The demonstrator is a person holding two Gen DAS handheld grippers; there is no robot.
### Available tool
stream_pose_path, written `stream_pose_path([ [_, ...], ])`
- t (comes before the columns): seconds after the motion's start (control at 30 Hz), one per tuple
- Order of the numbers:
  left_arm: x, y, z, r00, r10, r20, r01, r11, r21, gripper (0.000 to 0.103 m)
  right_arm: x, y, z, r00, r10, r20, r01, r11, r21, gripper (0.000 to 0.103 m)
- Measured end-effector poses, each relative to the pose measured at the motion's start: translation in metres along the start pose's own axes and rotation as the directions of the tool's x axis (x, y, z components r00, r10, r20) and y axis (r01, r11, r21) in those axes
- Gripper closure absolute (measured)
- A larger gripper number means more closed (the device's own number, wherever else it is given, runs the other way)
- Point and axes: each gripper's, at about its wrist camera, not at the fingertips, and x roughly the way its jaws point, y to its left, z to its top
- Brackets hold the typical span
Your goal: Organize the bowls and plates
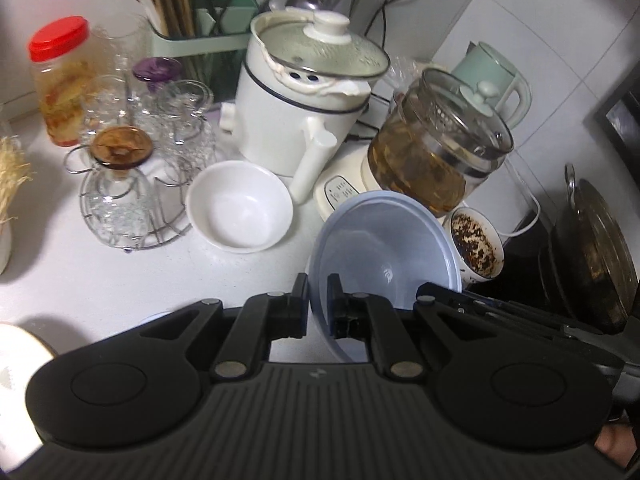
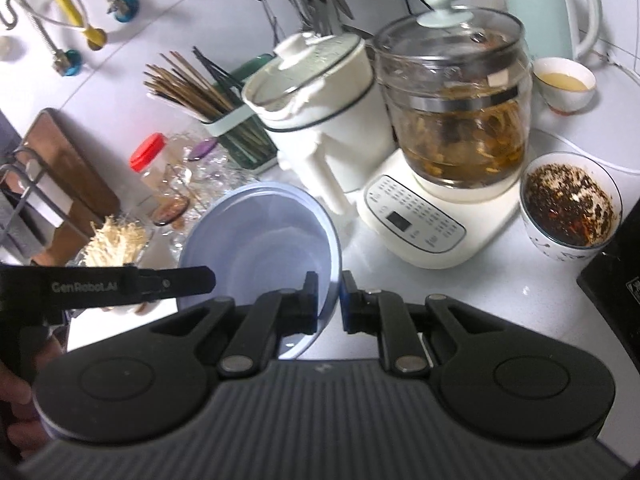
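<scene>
A pale blue plastic bowl (image 1: 384, 252) is held tilted above the white counter by both grippers. My left gripper (image 1: 318, 304) is shut on its near left rim. My right gripper (image 2: 330, 300) is shut on its right rim; the bowl (image 2: 260, 248) fills the middle of the right wrist view. A white bowl (image 1: 240, 206) stands empty on the counter to the left of the blue bowl, apart from it. A white plate edge (image 1: 16, 360) shows at the lower left.
A white electric pot (image 1: 300, 100), a glass tea kettle on its base (image 1: 436, 148), a cup of dark residue (image 1: 476, 244), a glass rack (image 1: 132, 168), a red-lidded jar (image 1: 64, 80) and a chopstick holder (image 1: 192, 20) crowd the counter. A dark pan (image 1: 592, 252) sits right.
</scene>
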Motion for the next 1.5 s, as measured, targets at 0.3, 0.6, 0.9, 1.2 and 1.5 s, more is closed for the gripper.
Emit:
stream_pose_path([
  [0.3,-0.027,0.022,-0.008,1.0,-0.007,0.026,0.008,1.0,-0.019,0.094,-0.005,0.03,0.0,1.0,0.01,0.008,-0.01,0.999,-0.032,0.088],
  [0.6,-0.042,0.054,-0.011,0.999,-0.019,0.039,0.021,0.999,-0.044,0.094,0.002,0.062,-0.002,1.0,0.001,0.015,0.0,0.999,-0.046,0.088],
  [0.9,-0.048,0.094,-0.022,0.999,0.01,0.032,-0.006,0.993,-0.12,0.094,0.027,0.089,-0.013,0.998,0.02,-0.053,-0.024,0.997,-0.077,0.088],
  [1.2,-0.026,0.121,-0.045,0.999,0.023,-0.041,-0.03,0.983,-0.182,0.093,0.058,0.1,-0.024,0.99,-0.014,-0.143,-0.001,0.995,-0.103,0.088],
  [1.5,-0.002,0.136,-0.064,0.991,0.037,-0.129,-0.064,0.975,-0.213,0.093,0.083,0.093,-0.044,0.971,-0.029,-0.235,0.01,0.996,-0.084,0.088],
])
